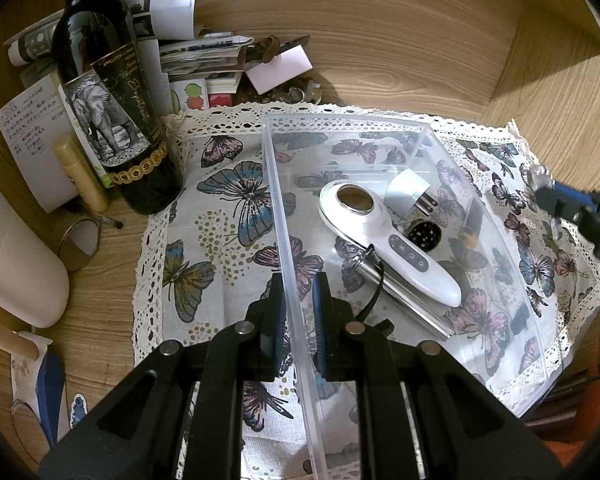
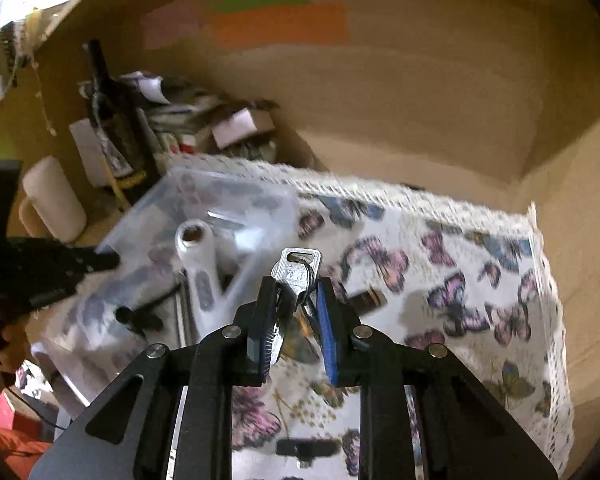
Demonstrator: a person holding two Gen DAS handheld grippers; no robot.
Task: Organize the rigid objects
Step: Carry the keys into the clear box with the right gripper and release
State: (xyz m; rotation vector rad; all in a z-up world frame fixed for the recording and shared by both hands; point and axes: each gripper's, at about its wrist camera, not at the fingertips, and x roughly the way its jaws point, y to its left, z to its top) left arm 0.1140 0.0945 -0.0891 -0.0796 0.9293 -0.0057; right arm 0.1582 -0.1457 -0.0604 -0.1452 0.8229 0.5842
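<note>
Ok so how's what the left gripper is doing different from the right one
The left gripper straddles the wall of the clear plastic bin, steadying it on the butterfly cloth; the right gripper holds a bunch of keys in the air. The bin stays put, while the keys are carried. Both are closed on something.

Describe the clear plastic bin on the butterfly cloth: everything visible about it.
The clear plastic bin is a see-through, open-topped rectangular box with thin, slightly frosted walls and no lid in view. It sits upright on the butterfly cloth, whose pattern shows through its floor. Inside lie a white handheld device, a white plug adapter, a small dark round piece and a metal rod with a black cord. The left tool straddles its near left wall, one finger on each side.
</note>
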